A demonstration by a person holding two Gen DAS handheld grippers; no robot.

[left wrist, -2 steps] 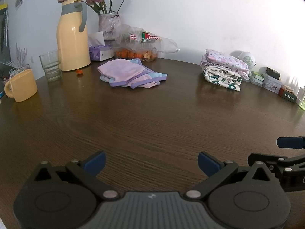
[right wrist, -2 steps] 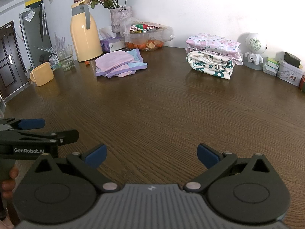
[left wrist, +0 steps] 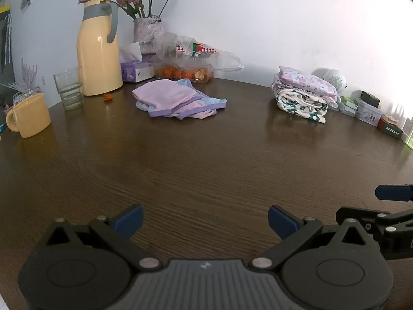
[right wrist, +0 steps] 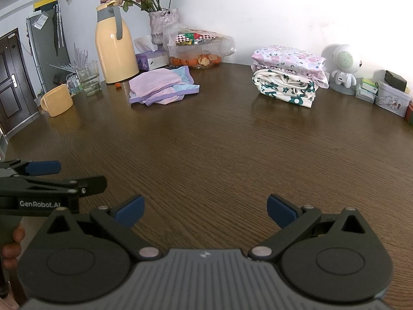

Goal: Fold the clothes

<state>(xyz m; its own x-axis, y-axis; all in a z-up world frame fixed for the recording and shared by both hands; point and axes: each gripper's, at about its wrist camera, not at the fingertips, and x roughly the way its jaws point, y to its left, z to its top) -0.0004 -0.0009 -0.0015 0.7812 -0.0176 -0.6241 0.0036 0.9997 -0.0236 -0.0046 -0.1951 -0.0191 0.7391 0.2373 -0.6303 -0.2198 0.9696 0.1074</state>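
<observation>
Ideally, both spread-jawed grippers, left gripper [left wrist: 205, 221] and right gripper [right wrist: 205, 211], reach the far-left lilac garment [right wrist: 160, 85], pinching opposite hems.

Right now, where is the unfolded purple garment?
The purple garment lies far back on the table, left of centre, before the orange box, right of the yellow jug.

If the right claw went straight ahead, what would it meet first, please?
Bare table first; the right claw is open and empty. Beyond that, probably the gap between the unfolded purple garment and the folded stack, though depth is unclear.
</observation>
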